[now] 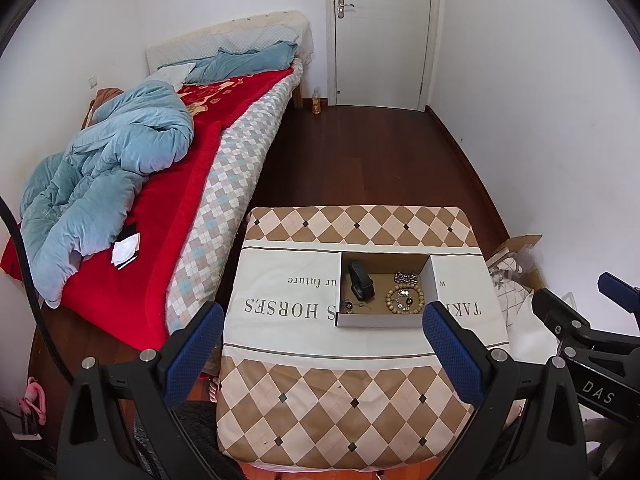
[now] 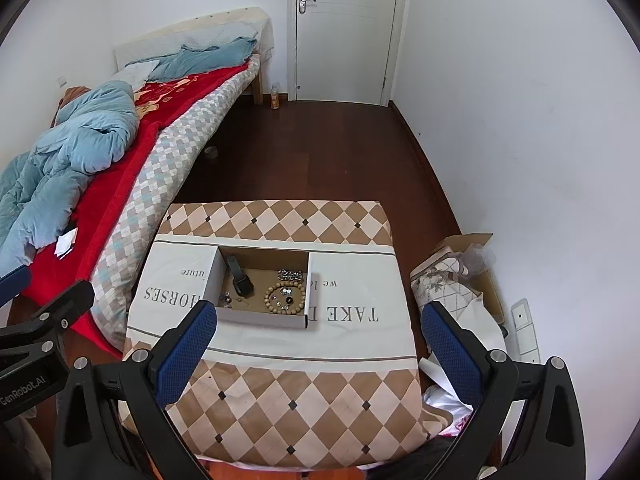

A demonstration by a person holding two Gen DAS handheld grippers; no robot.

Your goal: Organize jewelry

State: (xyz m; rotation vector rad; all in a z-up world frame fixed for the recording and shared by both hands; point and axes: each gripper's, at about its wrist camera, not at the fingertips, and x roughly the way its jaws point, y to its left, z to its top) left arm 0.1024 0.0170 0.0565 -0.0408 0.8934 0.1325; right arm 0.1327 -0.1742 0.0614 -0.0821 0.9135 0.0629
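Both grippers, left gripper (image 1: 322,350) and right gripper (image 2: 316,346), hung wide open and empty before the cardboard box (image 1: 380,320), where the light, rigid-beaded wooden bracelet (image 1: 404,299) probably suited a rim pinch.

Home bedroom: bed (image 1: 192,168), door (image 1: 382,32)

Brown-and-cream diamond cloth (image 1: 352,400) with a white lettered band covers the counter. The bed (image 1: 132,264) has a red blanket, pale blue duvet (image 1: 120,152), and grey-white checked mattress side. Fingers (image 1: 452,352) have blue pads.
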